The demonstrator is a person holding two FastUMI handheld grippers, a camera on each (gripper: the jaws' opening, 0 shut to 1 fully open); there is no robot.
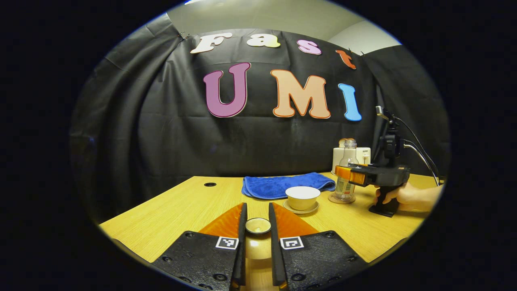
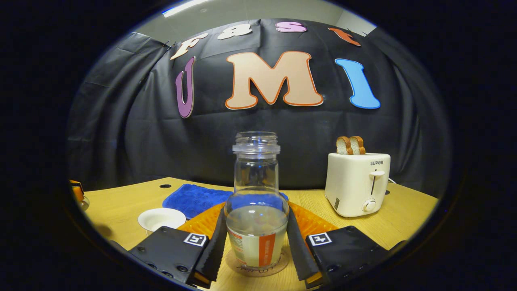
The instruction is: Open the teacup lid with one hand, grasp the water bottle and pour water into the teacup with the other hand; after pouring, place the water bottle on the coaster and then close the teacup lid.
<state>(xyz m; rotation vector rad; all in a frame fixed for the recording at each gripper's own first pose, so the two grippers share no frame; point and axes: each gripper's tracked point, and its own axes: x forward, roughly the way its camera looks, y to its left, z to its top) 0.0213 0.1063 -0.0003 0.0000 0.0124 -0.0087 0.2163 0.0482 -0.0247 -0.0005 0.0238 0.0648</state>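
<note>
Clear ribbed-neck water bottle [image 2: 256, 202] on round coaster [image 2: 258, 264], right gripper [image 2: 256, 238] flanking it, grip uncertain; left gripper [image 1: 257, 226] clamps small round lid [image 1: 258, 225]. White teacup [image 1: 302, 197], blue towel [image 1: 282, 185] behind.

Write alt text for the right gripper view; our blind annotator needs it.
The right gripper has its fingers against both sides of a capless water bottle standing on a coaster. An open teacup sits left, a toaster right.

coaster [image 2: 258, 264] mostly hidden under water bottle [image 2: 257, 202]
</note>
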